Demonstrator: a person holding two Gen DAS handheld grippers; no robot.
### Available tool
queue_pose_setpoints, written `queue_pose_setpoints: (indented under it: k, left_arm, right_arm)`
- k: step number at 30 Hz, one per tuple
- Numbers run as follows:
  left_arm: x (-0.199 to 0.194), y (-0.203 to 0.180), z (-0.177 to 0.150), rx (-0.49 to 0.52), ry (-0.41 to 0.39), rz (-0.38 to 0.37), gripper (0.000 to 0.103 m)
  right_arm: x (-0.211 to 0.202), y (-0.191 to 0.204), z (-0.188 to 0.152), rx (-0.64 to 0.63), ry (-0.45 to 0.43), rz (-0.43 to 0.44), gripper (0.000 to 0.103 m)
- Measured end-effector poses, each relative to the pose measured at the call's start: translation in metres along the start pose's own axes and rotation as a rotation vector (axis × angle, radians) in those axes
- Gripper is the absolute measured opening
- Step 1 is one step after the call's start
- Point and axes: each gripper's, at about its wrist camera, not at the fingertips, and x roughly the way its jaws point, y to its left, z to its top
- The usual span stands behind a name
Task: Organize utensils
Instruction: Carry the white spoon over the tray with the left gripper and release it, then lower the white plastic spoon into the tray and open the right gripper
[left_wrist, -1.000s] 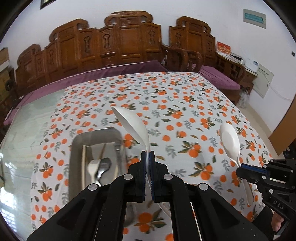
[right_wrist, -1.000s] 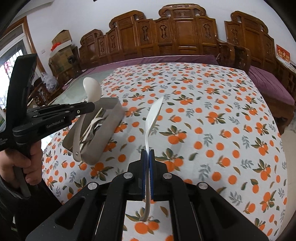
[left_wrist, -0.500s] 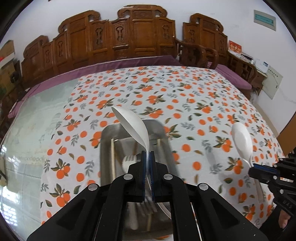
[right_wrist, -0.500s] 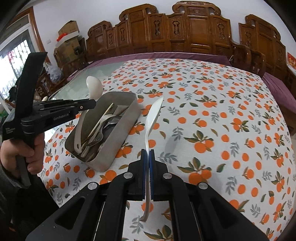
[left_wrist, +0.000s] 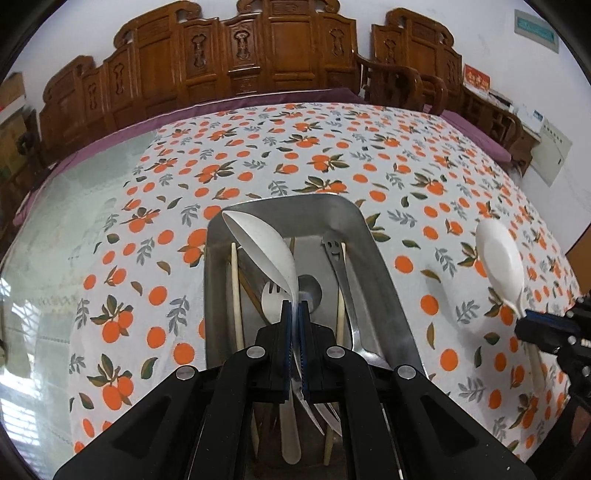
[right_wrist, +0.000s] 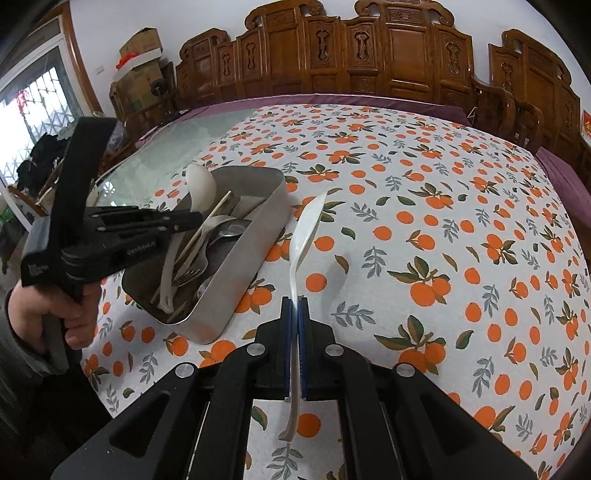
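Left wrist view: left gripper (left_wrist: 294, 314) pinching a spoon (left_wrist: 264, 249) over the tray (left_wrist: 384, 266)
Right gripper (right_wrist: 294, 314): pinching another spoon (right_wrist: 304, 230) above the bench (right_wrist: 443, 221)

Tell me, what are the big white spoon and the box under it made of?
The white spoon looks like plastic or melamine, maybe ceramic: smooth, matte-white, thin-edged, no metal glint. The box looks like stainless steel: grey, brushed, with soft reflections on its walls. The fork with a smiley face inside looks like shiny metal too.
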Motion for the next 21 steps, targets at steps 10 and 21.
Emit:
queue_pose_setpoints:
  k: [10, 21]
  left_arm:
    - [0.003, 0.001, 0.004, -0.014, -0.006, -0.037, 0.003]
    - [-0.023, 0.027, 0.008, -0.059, -0.079, -0.008, 0.012]
  right_arm:
    - [0.003, 0.007, 0.004, -0.004, 0.000, 0.003, 0.004]
    - [0.007, 0.026, 0.024, -0.024, -0.021, 0.037, 0.004]
